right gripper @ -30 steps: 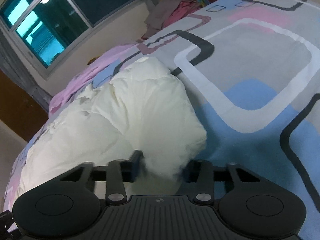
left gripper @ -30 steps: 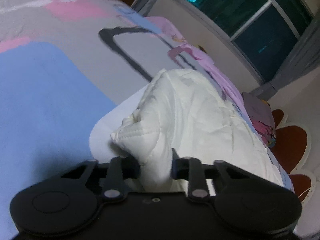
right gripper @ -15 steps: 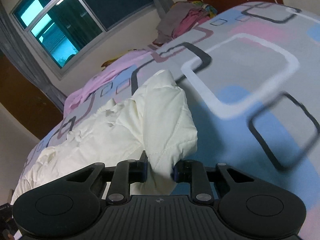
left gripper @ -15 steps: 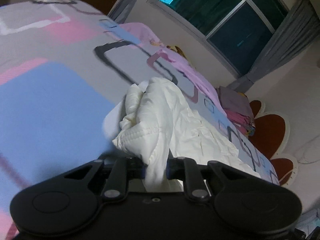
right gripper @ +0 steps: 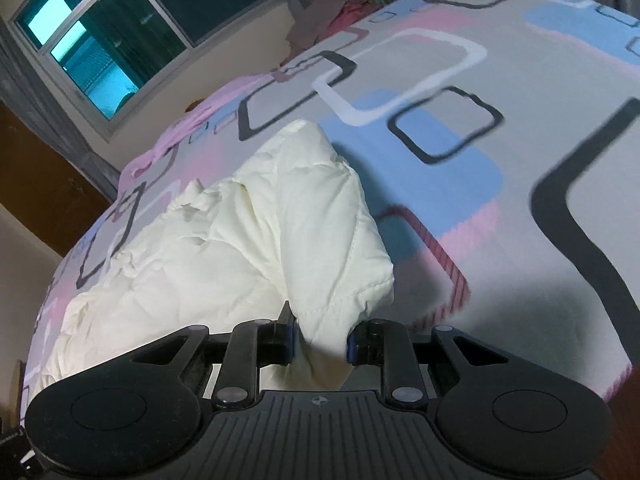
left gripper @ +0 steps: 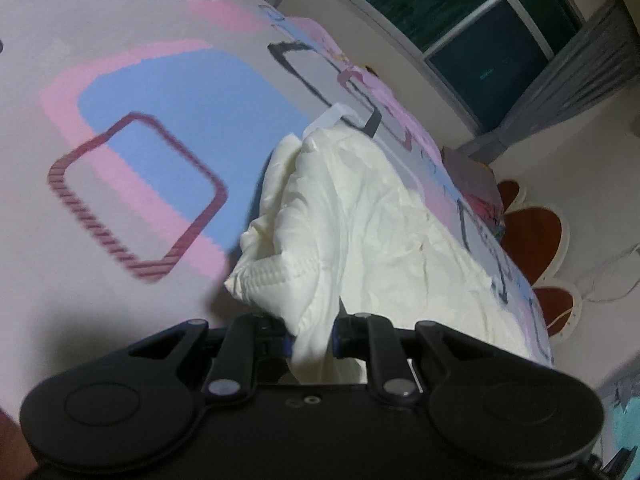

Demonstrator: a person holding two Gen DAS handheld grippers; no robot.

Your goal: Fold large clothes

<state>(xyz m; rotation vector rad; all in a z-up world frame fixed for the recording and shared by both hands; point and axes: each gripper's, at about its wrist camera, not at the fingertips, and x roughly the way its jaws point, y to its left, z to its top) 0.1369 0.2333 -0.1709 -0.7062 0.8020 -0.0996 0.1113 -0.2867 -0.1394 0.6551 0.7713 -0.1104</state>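
Both claws, left claw (left gripper: 311,339) and right claw (right gripper: 321,343), pinch the crumpled cream quilted garment (left gripper: 360,216), the right one's jaws opening.

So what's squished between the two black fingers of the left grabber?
A bunched fold of the white puffy jacket sits pinched in the left gripper, seen in the left wrist view. Nothing else is there.

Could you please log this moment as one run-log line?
left gripper: shut on cream quilted garment | right gripper: jaws opening, garment between them | surface: patterned bedsheet
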